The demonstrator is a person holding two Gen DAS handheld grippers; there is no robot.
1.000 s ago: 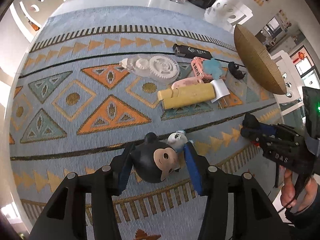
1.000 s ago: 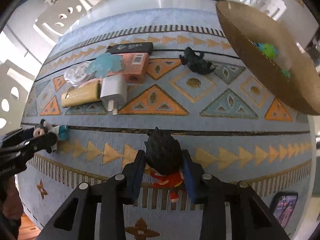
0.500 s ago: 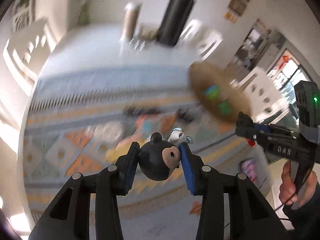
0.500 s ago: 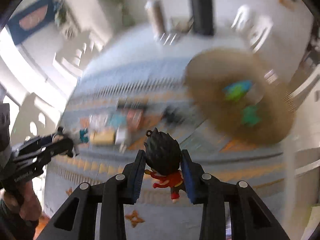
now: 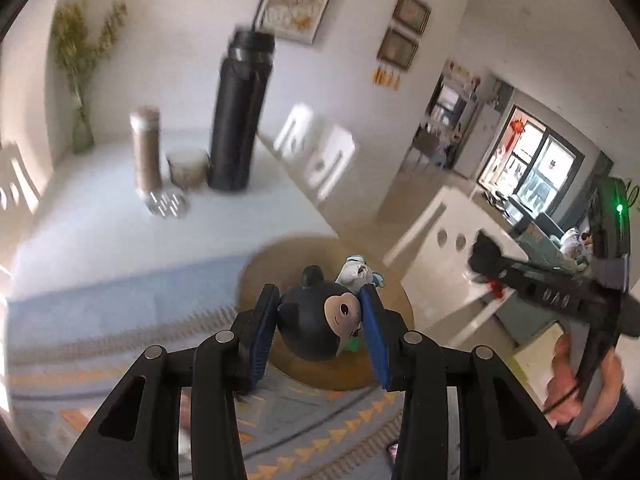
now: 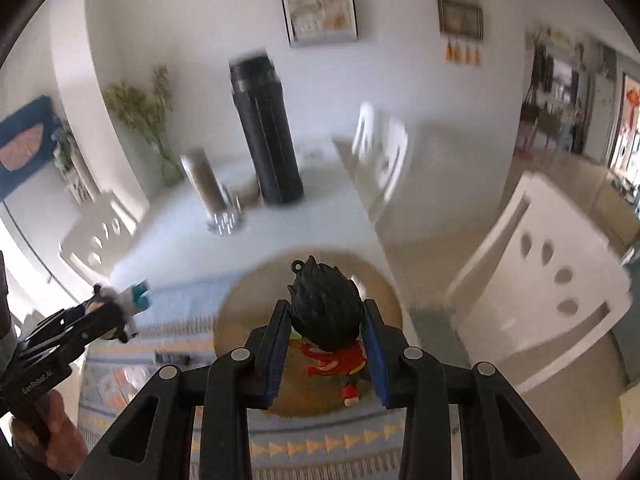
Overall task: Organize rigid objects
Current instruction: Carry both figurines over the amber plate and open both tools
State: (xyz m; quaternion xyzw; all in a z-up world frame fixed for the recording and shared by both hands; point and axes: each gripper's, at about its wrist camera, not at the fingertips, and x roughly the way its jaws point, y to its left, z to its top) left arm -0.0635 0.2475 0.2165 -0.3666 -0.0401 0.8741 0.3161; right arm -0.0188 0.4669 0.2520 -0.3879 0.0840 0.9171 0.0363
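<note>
Black plastic heads are what both grippers are clamped on: the left gripper (image 5: 320,316) squeezes a round-eared mouse figure (image 5: 320,326) by its head between blue pads (image 5: 262,328), body sticking out past the tips, and the right gripper (image 6: 325,330) pinches a spiky-haired figure (image 6: 325,308) in red clothes the same way, legs dangling toward the camera. Both toys hang in the air above a woven basket (image 6: 384,284) that sits at the edge of a patterned blue rug (image 5: 80,308) on the table. I judge the risk lies in the grip: the heads are round and smooth, so a jolt could let one swivel or slip out early and bounce off the basket rim onto the floor beside the white chair (image 6: 552,292)
</note>
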